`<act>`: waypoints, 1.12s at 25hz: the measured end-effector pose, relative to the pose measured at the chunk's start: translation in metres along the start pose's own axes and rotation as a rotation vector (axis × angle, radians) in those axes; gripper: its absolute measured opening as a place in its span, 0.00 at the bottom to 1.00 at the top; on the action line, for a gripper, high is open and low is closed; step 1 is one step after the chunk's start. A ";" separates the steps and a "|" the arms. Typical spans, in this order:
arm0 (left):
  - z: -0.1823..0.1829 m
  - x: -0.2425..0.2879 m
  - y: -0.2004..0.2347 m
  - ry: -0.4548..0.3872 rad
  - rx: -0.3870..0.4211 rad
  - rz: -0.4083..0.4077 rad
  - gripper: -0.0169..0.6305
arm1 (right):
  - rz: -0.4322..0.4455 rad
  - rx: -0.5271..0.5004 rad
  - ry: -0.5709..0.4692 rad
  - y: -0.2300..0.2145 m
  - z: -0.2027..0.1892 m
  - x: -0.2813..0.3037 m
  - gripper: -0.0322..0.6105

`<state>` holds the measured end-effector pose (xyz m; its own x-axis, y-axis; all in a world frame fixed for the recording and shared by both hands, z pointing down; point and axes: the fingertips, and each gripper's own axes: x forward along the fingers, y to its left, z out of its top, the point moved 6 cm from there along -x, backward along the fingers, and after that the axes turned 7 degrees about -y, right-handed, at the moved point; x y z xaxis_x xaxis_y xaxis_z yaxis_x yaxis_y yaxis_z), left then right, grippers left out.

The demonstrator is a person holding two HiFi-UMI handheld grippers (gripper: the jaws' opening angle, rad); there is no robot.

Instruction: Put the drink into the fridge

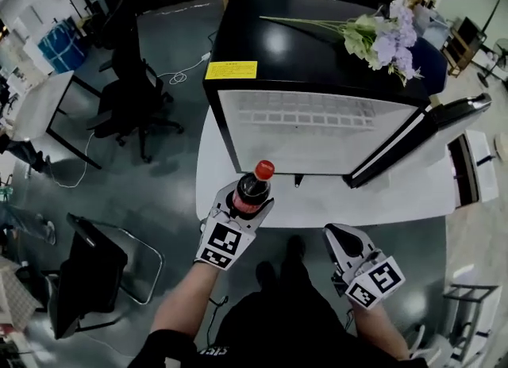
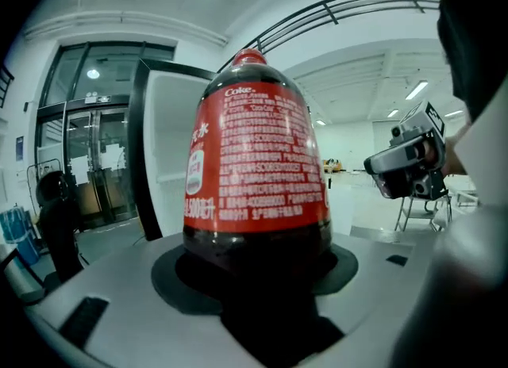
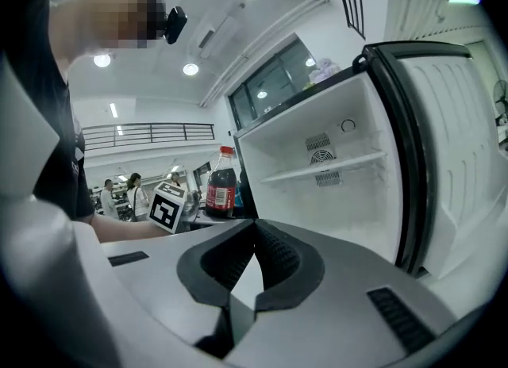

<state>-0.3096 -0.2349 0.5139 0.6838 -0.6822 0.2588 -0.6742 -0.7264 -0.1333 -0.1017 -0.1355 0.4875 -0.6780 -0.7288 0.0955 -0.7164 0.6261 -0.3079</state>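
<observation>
A cola bottle [image 1: 252, 190] with a red cap and red label stands upright in my left gripper [image 1: 241, 203], which is shut on its lower body; it fills the left gripper view [image 2: 255, 160]. It hangs just in front of the open black mini fridge [image 1: 313, 132], near the left edge of the white inside. The fridge door [image 1: 413, 140] is swung out to the right. My right gripper [image 1: 341, 238] is shut and empty, lower right of the bottle, below the table's front edge. The right gripper view shows its pads [image 3: 274, 251] together, the bottle [image 3: 221, 184] and a fridge shelf [image 3: 321, 172].
The fridge stands on a white table [image 1: 317, 204]. A bunch of pale purple flowers [image 1: 385, 37] lies on the fridge top. A black office chair [image 1: 131, 89] and a folding chair [image 1: 91, 271] stand on the floor to the left.
</observation>
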 end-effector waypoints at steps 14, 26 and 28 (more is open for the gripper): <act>-0.048 0.121 0.004 0.202 0.079 -0.164 0.45 | -0.038 0.056 -0.017 -0.053 -0.024 0.014 0.07; -0.074 0.196 0.004 0.386 0.327 -0.287 0.45 | -0.052 0.092 -0.002 -0.090 -0.029 0.021 0.07; -0.077 0.205 0.005 0.411 0.372 -0.306 0.45 | -0.054 0.095 0.003 -0.093 -0.030 0.022 0.07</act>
<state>-0.1944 -0.3715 0.6398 0.6173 -0.4048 0.6746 -0.2722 -0.9144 -0.2997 -0.0545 -0.2013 0.5465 -0.6396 -0.7598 0.1172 -0.7330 0.5568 -0.3908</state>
